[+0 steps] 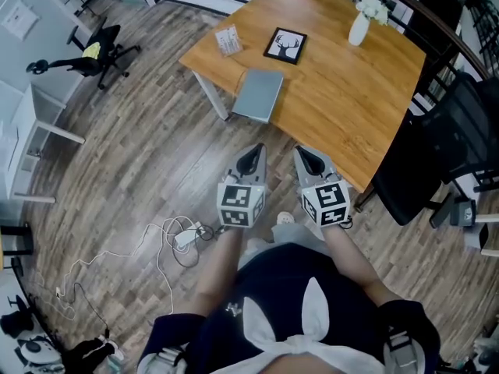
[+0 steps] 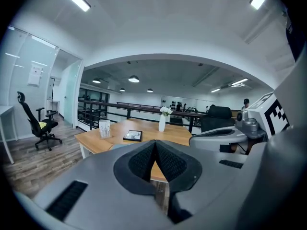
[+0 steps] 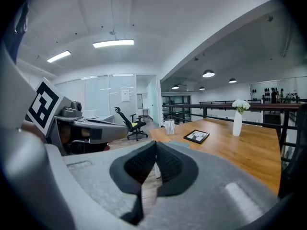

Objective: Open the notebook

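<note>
Step judged: approach, notebook not yet reached

Left gripper (image 1: 250, 159): pads pressed together, nothing btwn them. Right gripper (image 1: 310, 159): same, pads met, empty. Both were held side by side in front of the body, short of the table (image 1: 343, 107), tipped slightly down.

Notebook (image 1: 260, 94) lay shut and flat, grey cover up, at the near-left side of the tabletop. Its near-left corner appeared to overhang the table edge. Spine side: could not tell.

To do well (est.):
- spread one pair of pads before arrival and come in low at the cover's free edge
- other tool pads-down on the part resting on wood, as a hold-down
- no pressing on the overhung corner; it could tip the book to the floor
- lift the cover only, not the whole block

Room: bare floor btwn person and table, approach clear. Cables (image 1: 181, 238) lay on the floor at the left, beside the feet, not in the path. Black chair (image 1: 437, 142) stood at the table's right, well apart. Picture frame (image 1: 285, 45) and card stand (image 1: 228, 41) were near the notebook's far end, vase (image 1: 359, 26) farther off. A cover swung toward the near-left would hang past the edge; the tabletop side had bare wood
</note>
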